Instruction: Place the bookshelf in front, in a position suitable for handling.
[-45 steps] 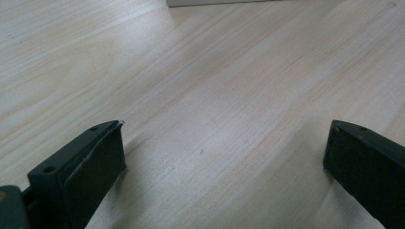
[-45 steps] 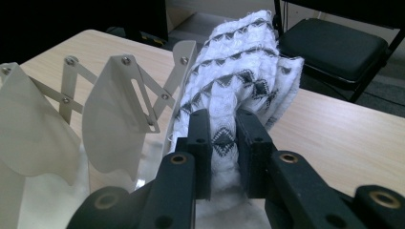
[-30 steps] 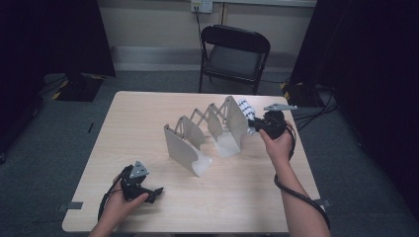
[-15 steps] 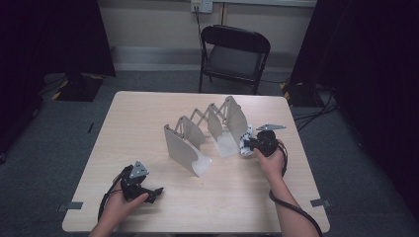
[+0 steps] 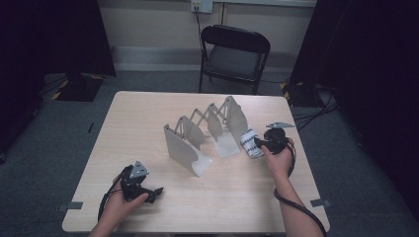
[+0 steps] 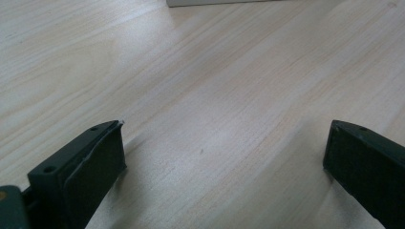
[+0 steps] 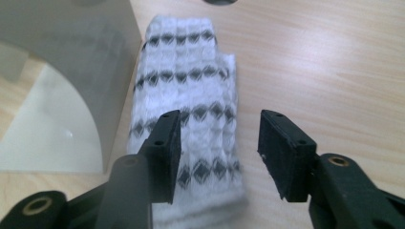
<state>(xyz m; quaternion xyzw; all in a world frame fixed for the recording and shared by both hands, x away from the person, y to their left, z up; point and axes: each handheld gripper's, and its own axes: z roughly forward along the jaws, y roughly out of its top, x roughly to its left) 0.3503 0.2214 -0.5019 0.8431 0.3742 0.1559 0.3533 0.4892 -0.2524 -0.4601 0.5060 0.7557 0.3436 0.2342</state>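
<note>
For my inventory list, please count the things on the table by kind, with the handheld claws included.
Folding rack: 1
Folded cloth, white with dark pattern: 1
Handheld claws: 2, left claw and right claw
Total: 4

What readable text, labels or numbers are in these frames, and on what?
None readable.
Folded cloth: black diamond pattern in rows, no lettering.
Accordion rack: plain grey panels, no label.
Left gripper and right gripper: bare black pads, no markings.
Wall outlet and folding chair: too small to tell.
</note>
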